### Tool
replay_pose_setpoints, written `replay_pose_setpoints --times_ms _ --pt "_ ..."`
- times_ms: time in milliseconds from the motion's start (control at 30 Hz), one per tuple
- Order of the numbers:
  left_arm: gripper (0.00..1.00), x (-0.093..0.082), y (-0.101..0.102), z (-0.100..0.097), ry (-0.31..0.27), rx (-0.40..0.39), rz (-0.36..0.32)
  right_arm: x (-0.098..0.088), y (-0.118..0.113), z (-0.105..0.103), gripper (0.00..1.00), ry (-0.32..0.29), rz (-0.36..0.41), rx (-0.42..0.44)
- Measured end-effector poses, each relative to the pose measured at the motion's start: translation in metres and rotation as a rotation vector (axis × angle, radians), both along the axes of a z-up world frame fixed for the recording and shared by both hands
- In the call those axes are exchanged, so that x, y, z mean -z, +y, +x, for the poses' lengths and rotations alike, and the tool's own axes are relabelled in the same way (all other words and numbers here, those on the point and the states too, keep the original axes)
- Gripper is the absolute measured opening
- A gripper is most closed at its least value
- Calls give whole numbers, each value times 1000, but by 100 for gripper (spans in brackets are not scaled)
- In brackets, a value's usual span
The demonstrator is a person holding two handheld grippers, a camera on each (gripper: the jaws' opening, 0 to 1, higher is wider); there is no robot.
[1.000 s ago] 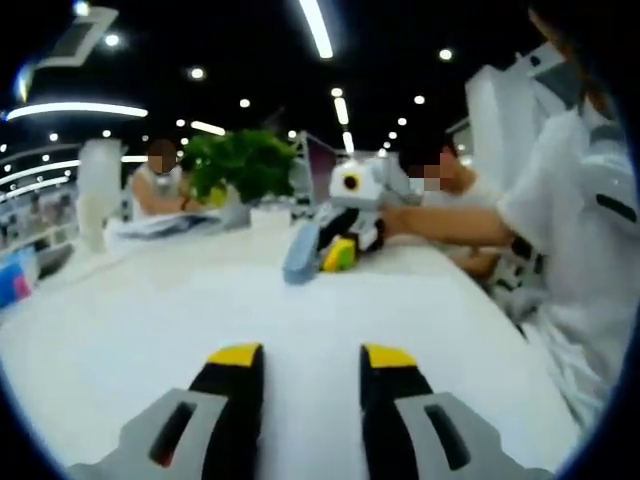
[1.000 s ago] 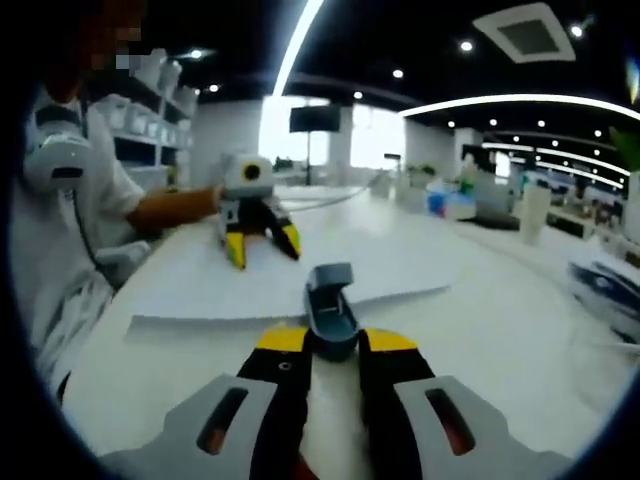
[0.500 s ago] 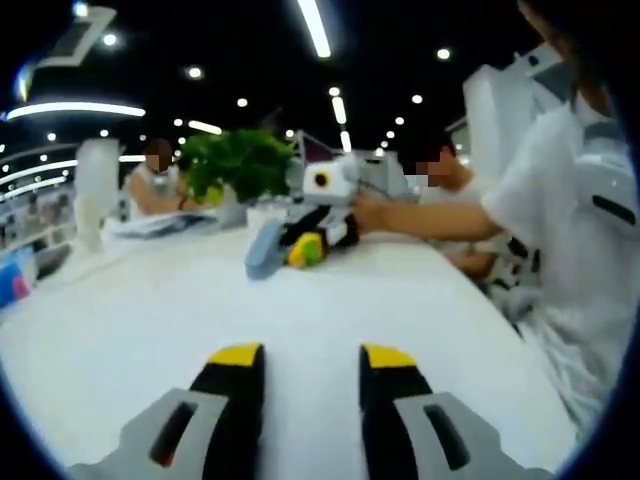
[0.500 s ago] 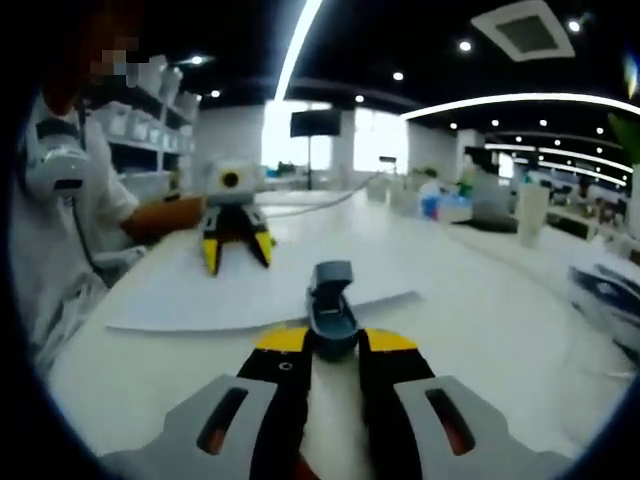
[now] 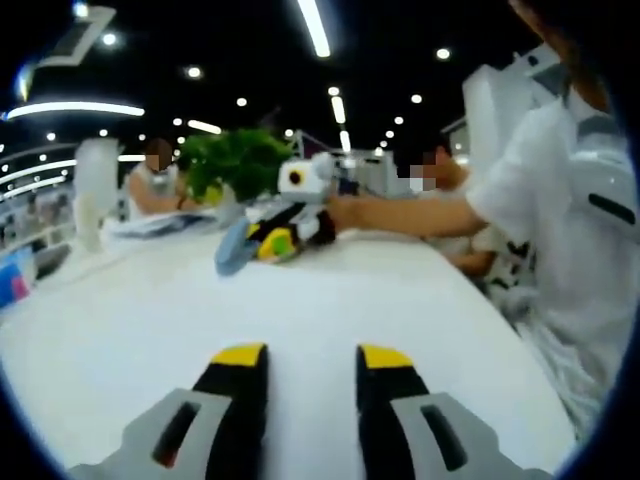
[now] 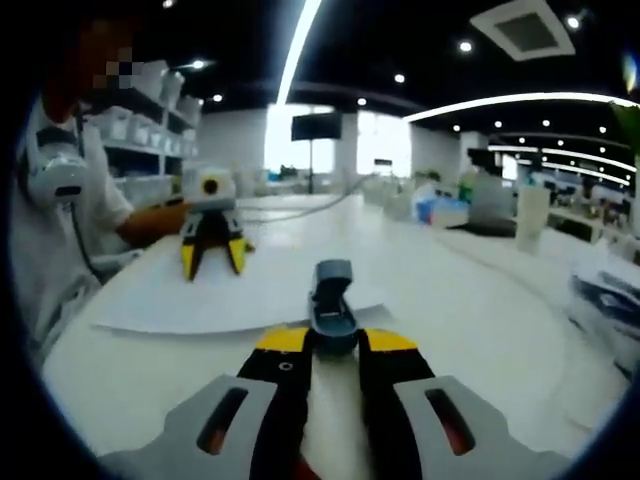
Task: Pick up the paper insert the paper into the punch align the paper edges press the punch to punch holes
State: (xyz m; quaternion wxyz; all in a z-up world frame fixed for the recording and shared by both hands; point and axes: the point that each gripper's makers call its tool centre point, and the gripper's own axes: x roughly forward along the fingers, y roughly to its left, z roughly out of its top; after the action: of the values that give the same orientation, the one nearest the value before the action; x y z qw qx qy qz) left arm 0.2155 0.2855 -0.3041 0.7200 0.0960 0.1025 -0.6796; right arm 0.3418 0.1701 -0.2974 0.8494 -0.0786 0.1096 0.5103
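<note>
A grey-blue hole punch (image 6: 332, 298) sits between the jaws of my right gripper (image 6: 336, 340), which is shut on its rear end. The punch's front reaches over the near edge of a white paper sheet (image 6: 230, 298) lying flat on the white table (image 6: 470, 300). My left gripper (image 6: 211, 262) stands on the far side of that sheet, fingers spread and pointing down at it. In the left gripper view my left gripper (image 5: 311, 357) is open with nothing between its jaws. Ahead of it, the right gripper (image 5: 278, 243) holds the punch (image 5: 231, 251) tilted above the table.
A potted green plant (image 5: 240, 162) and seated people are at the table's far end. A person's arm (image 5: 410, 215) and white shirt (image 5: 570, 230) fill the right side. White and blue boxes (image 6: 455, 208) and stacked items (image 6: 610, 290) lie on the right.
My right gripper has carried the punch leftward across the left gripper view. In the right gripper view the paper's near edge now lies under the punch's front. The left gripper stays open.
</note>
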Motion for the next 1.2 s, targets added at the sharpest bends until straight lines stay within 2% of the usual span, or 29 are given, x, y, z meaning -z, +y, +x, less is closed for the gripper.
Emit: replay_pose_setpoints --times_ms 167,333,367,800,1100,1200 --pt "36 0 0 1 0 -2 0 1 0 8 22 1 -1 -7" --pt "36 -1 10 20 3 -2 -1 0 -2 16 22 2 1 -8" --pt "36 -1 15 30 4 -2 -1 0 -2 18 22 1 3 -10" --pt "36 0 24 42 3 -6 -2 0 0 23 22 -7 -1 -23" --pt "39 0 25 47 1 -16 -1 6 -2 26 25 17 -38 23" --pt "39 0 30 54 1 -16 -1 7 -6 25 24 19 -39 36"
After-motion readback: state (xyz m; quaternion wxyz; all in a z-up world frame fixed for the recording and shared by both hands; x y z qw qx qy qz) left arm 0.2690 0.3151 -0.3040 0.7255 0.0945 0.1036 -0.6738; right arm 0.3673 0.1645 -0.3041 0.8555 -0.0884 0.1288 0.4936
